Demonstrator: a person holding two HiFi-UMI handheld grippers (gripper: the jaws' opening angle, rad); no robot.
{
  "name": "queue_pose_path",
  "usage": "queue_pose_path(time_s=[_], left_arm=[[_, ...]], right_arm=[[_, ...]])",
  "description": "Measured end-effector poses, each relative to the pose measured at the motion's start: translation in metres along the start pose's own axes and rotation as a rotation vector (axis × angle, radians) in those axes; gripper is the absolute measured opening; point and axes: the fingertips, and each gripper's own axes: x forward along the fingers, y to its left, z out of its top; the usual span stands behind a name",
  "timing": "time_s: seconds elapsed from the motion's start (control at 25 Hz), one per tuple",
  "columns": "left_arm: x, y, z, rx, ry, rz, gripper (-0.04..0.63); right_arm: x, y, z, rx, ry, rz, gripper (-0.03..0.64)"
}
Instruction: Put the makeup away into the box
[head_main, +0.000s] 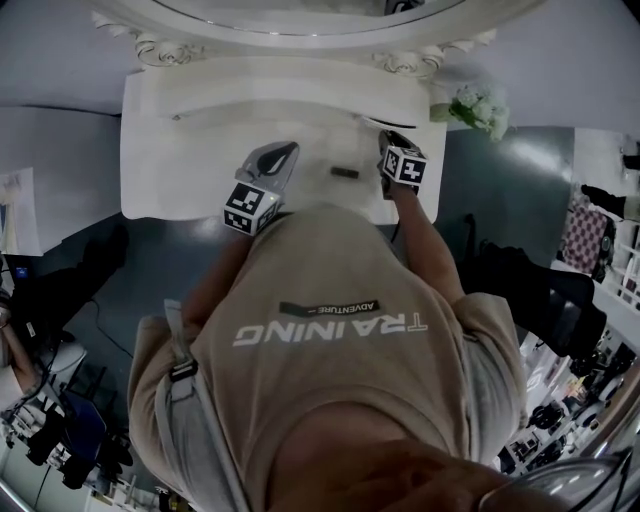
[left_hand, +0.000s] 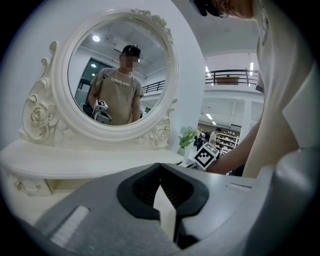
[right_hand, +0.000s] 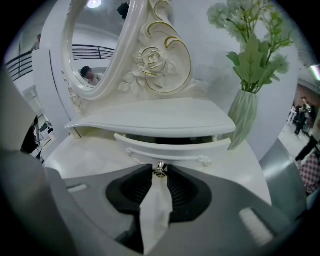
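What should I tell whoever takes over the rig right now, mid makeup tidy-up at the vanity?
Right gripper: shut on the drawer knob; the vanity drawer is slightly open.
Left gripper: shut, empty, over the tabletop's front edge.
Makeup: one small dark item lies on the tabletop between the grippers, too small to identify. No separate box in view.
Done: nothing visibly put away.
Left: probably pull the drawer wider, then stow the item.

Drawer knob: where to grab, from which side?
Pinch the small metal drawer knob itself, coming straight in from the front: it sticks out centred on the drawer front, sides free. The right gripper grips it at its jaw tips.
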Motion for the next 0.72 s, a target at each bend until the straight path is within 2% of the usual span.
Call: queue_pose_path(time_s=[0.72], left_arm=[[-0.001,-0.018,-0.002,0.024,0.028,-0.032,0.006]], right_arm=[[-0.031,0.012,-0.038,0.025,-0.002,0.014,0.101]])
